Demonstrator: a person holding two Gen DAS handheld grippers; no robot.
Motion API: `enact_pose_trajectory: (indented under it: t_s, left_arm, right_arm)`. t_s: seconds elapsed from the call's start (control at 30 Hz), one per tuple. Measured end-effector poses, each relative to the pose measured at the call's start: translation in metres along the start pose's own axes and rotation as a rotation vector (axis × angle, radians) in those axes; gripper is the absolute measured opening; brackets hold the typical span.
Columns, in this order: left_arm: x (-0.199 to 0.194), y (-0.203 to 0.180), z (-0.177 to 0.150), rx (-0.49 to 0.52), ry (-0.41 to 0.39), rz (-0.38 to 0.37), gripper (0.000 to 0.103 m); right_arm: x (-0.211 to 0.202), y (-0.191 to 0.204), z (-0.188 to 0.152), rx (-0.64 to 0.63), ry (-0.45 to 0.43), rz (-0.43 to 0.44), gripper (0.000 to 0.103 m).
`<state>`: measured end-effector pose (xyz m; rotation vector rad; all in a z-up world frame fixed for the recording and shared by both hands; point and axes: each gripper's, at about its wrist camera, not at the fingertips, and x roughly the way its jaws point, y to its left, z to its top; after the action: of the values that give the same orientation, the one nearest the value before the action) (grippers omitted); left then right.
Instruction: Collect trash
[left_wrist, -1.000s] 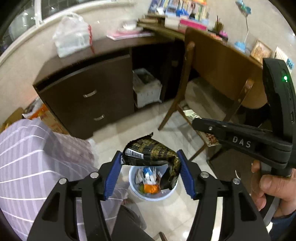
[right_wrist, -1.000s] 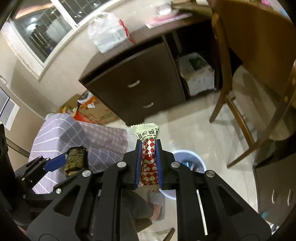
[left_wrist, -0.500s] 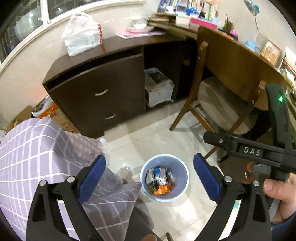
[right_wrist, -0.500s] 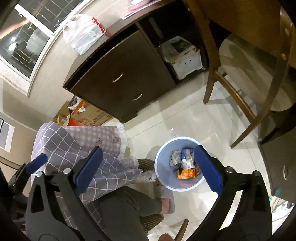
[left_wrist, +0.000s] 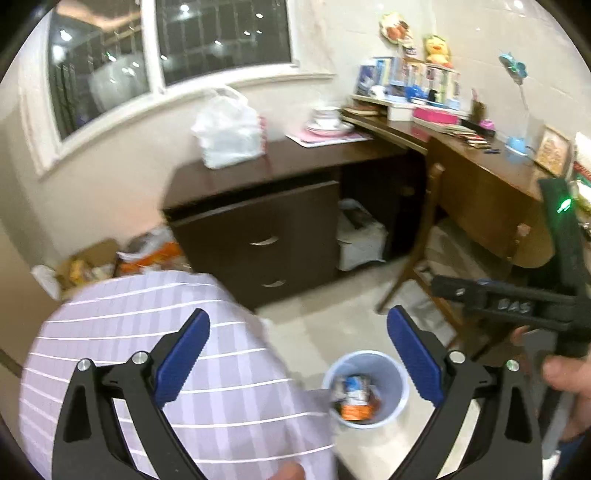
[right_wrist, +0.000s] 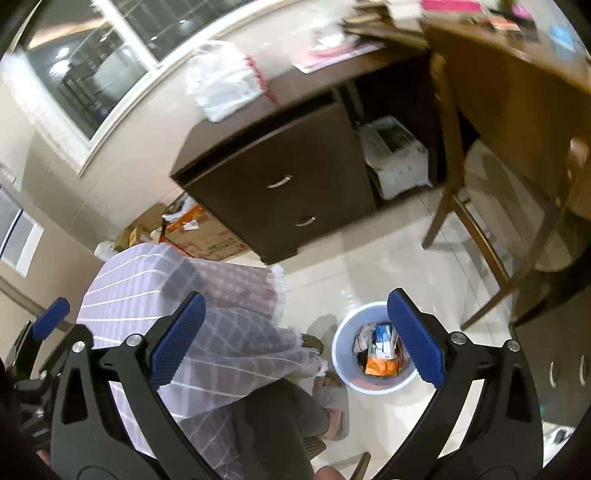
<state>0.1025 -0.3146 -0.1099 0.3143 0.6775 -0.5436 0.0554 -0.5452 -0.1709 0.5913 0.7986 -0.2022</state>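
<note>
A pale blue trash bin (left_wrist: 369, 387) stands on the tiled floor, holding several crumpled wrappers. It also shows in the right wrist view (right_wrist: 373, 350). My left gripper (left_wrist: 297, 360) is open and empty, high above the floor, with the bin low between its fingers. My right gripper (right_wrist: 295, 338) is open and empty, above and left of the bin. The right gripper's body (left_wrist: 517, 306) shows at the right of the left wrist view.
A dark drawer cabinet (right_wrist: 280, 184) stands behind the bin, with a white plastic bag (left_wrist: 229, 133) on top. A wooden chair (right_wrist: 498, 206) and a cluttered desk (left_wrist: 480, 155) are at the right. A checked cloth (right_wrist: 177, 295) and the person's slippered foot (right_wrist: 332, 402) lie left of the bin.
Both grippers opened and dropped their wrappers into the bin a second ago. Since then both have risen and tilted up, showing more of the window and desk.
</note>
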Motion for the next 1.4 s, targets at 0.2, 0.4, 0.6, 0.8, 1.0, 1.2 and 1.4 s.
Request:
enact_pose_trajectory:
  t_s: [0.2,0.4,0.6,0.8,1.0,1.2,1.4]
  left_arm:
    - [-0.048,0.046,-0.008,-0.081,-0.057,0.074,0.095]
    - [-0.113,0.084,-0.018,-0.171,-0.151,0.183,0.095]
    - [-0.175,0.101,-0.029,-0.226,-0.265,0.24,0.095]
    - [-0.221,0.109,-0.034,-0.28,-0.351,0.262,0.095]
    - [-0.253,0.113,-0.04,-0.322,-0.413,0.276,0.098]
    - [-0.265,0.122,-0.044,-0.346,-0.436,0.289,0.098]
    - [-0.269,0.121,-0.045,-0.339,-0.439,0.29,0.098]
  right_arm:
    - [-0.038,0.063,-0.008,-0.109,-0.054,-0.023,0.097]
    - [-0.098,0.126,-0.025,-0.225,-0.184,-0.046,0.097]
    - [-0.165,0.18,-0.048,-0.33,-0.351,-0.09,0.097]
    - [-0.211,0.213,-0.066,-0.393,-0.467,-0.126,0.097]
    - [-0.236,0.233,-0.079,-0.436,-0.535,-0.132,0.097]
    - [-0.24,0.242,-0.082,-0.462,-0.548,-0.129,0.097]
    - [-0.241,0.246,-0.085,-0.472,-0.558,-0.126,0.097]
